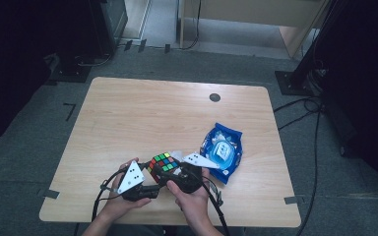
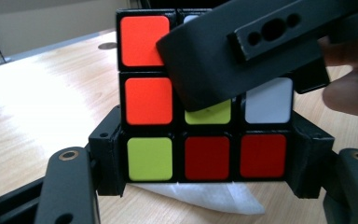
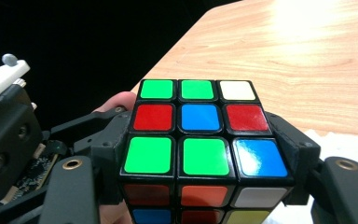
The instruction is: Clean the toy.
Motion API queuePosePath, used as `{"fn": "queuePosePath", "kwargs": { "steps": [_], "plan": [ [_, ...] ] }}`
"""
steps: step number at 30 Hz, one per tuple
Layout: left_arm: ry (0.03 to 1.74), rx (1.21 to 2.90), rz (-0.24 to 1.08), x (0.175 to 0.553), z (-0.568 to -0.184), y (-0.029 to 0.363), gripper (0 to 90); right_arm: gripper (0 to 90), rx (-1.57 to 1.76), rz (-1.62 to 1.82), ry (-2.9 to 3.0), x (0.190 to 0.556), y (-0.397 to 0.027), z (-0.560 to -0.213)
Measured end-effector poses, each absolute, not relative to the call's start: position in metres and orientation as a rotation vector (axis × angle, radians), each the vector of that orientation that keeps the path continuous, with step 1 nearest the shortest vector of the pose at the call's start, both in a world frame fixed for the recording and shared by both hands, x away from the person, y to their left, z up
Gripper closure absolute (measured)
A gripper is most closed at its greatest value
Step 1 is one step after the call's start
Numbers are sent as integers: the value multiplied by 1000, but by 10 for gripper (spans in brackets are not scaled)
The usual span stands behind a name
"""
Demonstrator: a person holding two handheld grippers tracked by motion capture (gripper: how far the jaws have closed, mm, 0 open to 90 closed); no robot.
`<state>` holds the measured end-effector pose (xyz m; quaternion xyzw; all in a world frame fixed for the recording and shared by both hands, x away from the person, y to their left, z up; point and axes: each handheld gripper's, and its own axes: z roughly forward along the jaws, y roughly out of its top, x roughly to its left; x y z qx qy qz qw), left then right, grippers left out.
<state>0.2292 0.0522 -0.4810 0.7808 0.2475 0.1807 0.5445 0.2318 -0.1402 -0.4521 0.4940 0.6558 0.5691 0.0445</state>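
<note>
A scrambled Rubik's cube is held just above the near middle of the wooden table. My left gripper comes in from the left and my right gripper from the right. In the left gripper view the cube sits between the jaws of the left gripper, whose pads press on its bottom row; a black jaw of the other gripper crosses its upper right. In the right gripper view the right gripper clamps the cube on both sides, the green, blue and red face up.
A blue packet of wipes lies just right of the hands. A white tissue lies on the table under the cube. A dark round grommet sits near the far edge. Cables trail over the floor at the right.
</note>
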Motion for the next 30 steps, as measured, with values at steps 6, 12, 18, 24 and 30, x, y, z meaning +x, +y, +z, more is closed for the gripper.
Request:
{"fn": "queuePosePath", "kwargs": {
  "steps": [6, 12, 18, 24, 30],
  "plan": [
    [594, 1850, 437, 230, -482, 54, 336, 337, 1514, 1730, 2030, 232, -137, -455],
    [609, 1855, 445, 235, -482, 64, 338, 300, 1472, 1778, 2047, 235, -141, -454],
    [701, 1861, 448, 250, -484, 85, 338, 296, 1430, 1869, 1992, 239, -156, -449],
    [764, 1796, 409, 258, -480, 104, 338, 332, 1428, 1594, 1995, 253, -169, -466],
    [785, 1782, 419, 260, -477, 110, 338, 439, 1351, 1339, 2103, 263, -172, -496]
  ]
}}
